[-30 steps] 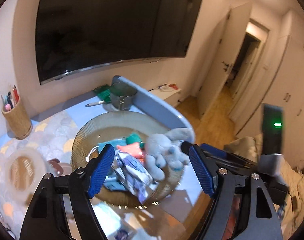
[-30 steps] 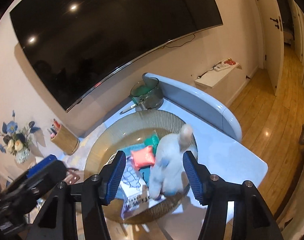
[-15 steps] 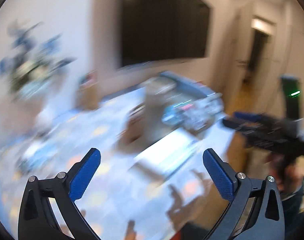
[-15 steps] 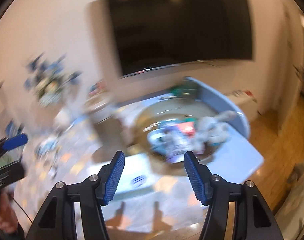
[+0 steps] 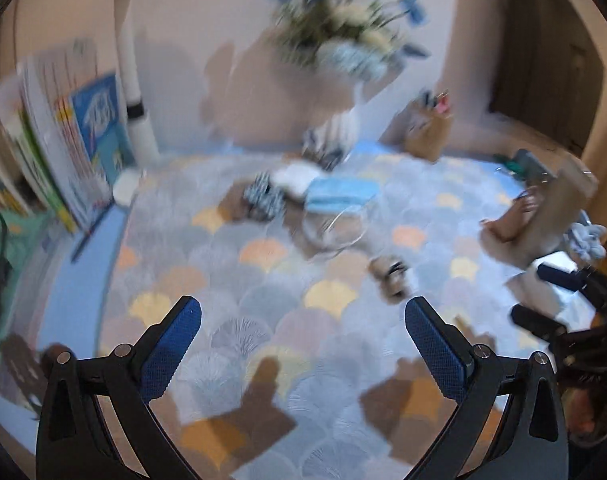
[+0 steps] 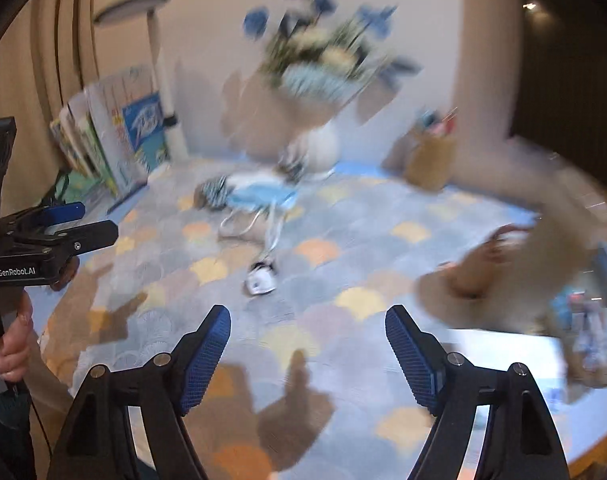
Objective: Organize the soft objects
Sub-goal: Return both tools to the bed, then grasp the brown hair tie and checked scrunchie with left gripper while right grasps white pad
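We see our left claw (image 5: pixel 299 336) spread wide and empty over the patterned mat (image 5: pixel 263 280); our right claw (image 6: pixel 307 340) is opening, also empty. A blue face mask (image 5: pixel 339 196) lies well ahead of both, near the mat's far edge, beside the vase (image 5: pixel 339 136).

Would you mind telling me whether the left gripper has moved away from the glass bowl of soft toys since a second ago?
Yes. The left gripper has swung leftward: the bowl, earlier between its fingers, now sits at the right edge, with the blue face mask ahead.
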A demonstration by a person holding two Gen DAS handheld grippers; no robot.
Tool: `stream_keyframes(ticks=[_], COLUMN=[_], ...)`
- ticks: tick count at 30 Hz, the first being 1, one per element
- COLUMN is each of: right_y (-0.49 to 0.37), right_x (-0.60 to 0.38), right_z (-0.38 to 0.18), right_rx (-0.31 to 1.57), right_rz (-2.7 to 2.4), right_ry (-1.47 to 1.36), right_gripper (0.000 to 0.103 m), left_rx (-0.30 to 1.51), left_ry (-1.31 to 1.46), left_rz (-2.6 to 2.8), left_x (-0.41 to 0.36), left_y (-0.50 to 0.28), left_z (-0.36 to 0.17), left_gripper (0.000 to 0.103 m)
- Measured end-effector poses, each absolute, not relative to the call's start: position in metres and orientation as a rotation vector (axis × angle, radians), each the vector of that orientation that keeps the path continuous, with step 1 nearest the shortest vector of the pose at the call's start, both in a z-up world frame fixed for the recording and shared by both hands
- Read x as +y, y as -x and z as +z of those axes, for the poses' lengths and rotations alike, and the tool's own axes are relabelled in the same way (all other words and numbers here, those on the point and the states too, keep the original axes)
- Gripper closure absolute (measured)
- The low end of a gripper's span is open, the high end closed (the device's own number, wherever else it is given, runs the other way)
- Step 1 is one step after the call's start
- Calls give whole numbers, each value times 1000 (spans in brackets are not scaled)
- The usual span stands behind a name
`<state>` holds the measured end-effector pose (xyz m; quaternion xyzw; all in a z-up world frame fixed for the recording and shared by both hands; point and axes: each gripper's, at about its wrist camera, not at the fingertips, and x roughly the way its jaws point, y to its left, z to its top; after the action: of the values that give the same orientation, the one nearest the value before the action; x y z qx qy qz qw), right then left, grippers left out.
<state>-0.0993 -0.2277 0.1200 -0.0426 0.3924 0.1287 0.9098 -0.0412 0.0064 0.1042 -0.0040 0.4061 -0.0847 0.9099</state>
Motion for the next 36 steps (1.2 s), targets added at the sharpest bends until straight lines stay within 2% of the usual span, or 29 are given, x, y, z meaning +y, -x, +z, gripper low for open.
stream_keyframes(ticks=[4, 9, 17, 24, 31, 33, 34, 35, 36], right_y=[65, 41, 16, -13, -20, -21, -21, -20, -19], right_x=[-213, -222, -205, -180, -166, -160, -157, -154, -153], right_z=[66, 33, 31, 30, 20, 18, 17, 17, 17], right_rx=[890, 951, 1144, 1066, 1006, 984, 977, 968, 959], right_rz=[292, 318, 352, 327, 314, 302, 289, 270, 256], right_ry=[56, -57, -28, -9, -1, 14, 35, 58, 73], right_gripper=[25, 25, 25, 25, 24, 24, 27, 30, 38], left_rx=[877, 937, 910, 841, 878, 878, 876, 877, 893], left_ry=[50, 86, 96, 110, 120, 147, 159, 170, 183], left_rz=[-181, -177, -117, -83, -69, -80, -90, -102, -118], left_x=[15, 18, 47, 48, 49, 54, 55, 57, 57], left_y=[24, 3, -37, -99, -144, -149, -148, -149, -151], left_z=[84, 70, 110, 80, 38, 32, 30, 28, 23], left_gripper=[1, 1, 1, 2, 3, 7, 13, 23, 29])
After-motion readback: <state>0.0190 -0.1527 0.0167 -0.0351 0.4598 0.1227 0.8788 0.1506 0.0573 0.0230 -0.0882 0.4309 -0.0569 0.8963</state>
